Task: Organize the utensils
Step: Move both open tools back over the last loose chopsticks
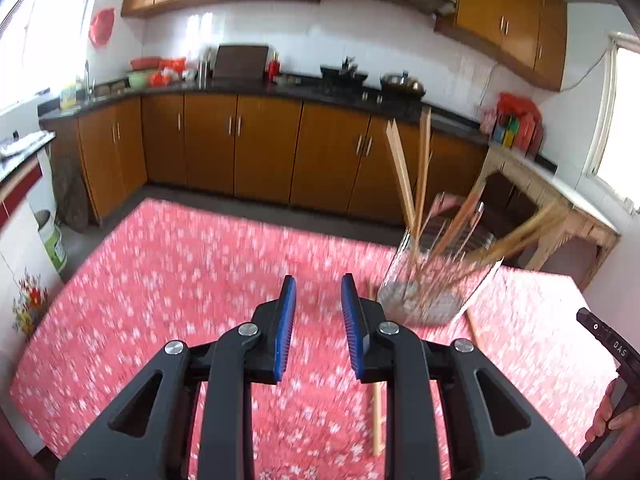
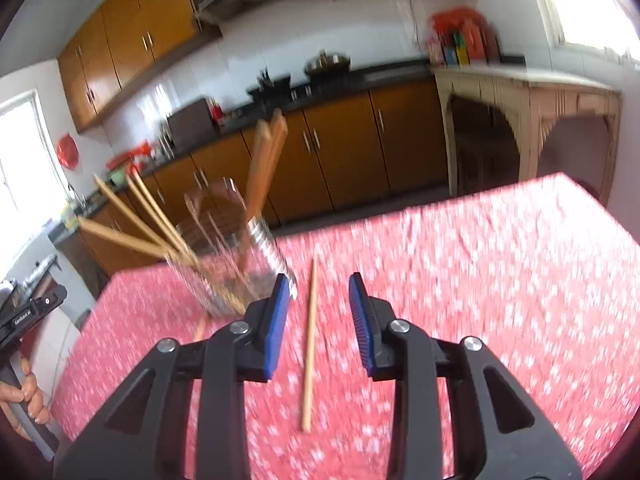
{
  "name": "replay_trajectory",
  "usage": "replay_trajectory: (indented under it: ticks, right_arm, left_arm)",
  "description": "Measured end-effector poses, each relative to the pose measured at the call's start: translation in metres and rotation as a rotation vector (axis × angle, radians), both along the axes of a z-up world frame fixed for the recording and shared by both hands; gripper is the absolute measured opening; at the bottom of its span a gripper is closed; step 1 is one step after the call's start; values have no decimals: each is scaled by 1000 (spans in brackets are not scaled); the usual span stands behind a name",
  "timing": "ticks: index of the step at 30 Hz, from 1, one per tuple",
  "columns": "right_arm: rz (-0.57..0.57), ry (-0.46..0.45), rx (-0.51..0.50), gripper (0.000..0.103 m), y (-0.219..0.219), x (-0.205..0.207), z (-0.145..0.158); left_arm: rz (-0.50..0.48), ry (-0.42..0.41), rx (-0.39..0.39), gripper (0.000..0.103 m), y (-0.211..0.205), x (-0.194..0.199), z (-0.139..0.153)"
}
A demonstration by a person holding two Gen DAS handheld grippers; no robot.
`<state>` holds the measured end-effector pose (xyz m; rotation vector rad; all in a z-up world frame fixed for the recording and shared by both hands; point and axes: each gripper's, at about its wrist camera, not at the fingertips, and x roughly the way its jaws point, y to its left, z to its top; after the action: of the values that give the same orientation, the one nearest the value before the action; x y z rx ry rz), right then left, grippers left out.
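A clear glass jar (image 1: 432, 280) holding several wooden chopsticks (image 1: 404, 172) stands on the red flowered tablecloth (image 1: 160, 280), right of my left gripper (image 1: 318, 280), which is open and empty. A loose chopstick (image 1: 376, 420) lies on the cloth partly under the left gripper's right finger; another (image 1: 476, 332) lies by the jar. In the right wrist view the jar (image 2: 236, 276) is ahead left, and one loose chopstick (image 2: 310, 344) lies on the cloth between the fingers of my open, empty right gripper (image 2: 319, 280). A second loose chopstick (image 2: 199, 328) peeks out beside the jar.
Kitchen cabinets (image 1: 260, 152) and a dark counter with pots run behind the table. A wooden side table (image 1: 560, 208) stands at the right. The other hand-held gripper (image 1: 612, 360) shows at the right edge, and at the left edge of the right wrist view (image 2: 28, 316).
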<state>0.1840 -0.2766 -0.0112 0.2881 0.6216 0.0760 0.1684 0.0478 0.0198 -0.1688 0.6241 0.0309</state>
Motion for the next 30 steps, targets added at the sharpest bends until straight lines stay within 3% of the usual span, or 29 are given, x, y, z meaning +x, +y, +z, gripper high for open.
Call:
replay_trajectory:
  ticks: [5, 10, 13, 19, 20, 22, 25, 30]
  right_arm:
    - [68, 150, -31, 31, 21, 0, -61]
    - [138, 230, -66, 31, 48, 4, -96]
    - [152, 245, -100, 31, 61, 8, -101]
    - [142, 261, -143, 30, 71, 18, -111]
    - [141, 260, -148, 28, 72, 18, -111]
    - [133, 256, -167, 11, 72, 19, -111]
    - [116, 254, -158, 8, 69, 21, -113]
    - [-35, 268, -120, 8, 40, 29, -115]
  left_arm:
    - [-39, 103, 19, 24, -10, 2, -52]
    - [-122, 167, 5, 24, -27, 1, -87]
    - [-159, 173, 15, 33, -38, 1, -95]
    - [-202, 185, 30, 37, -53, 6, -102]
    - [-203, 189, 29, 38, -54, 7, -103]
    - [-207, 199, 21, 39, -56, 7, -106]
    - [-218, 211, 15, 39, -60, 9, -108]
    - [-239, 223, 26, 39, -66, 9, -113]
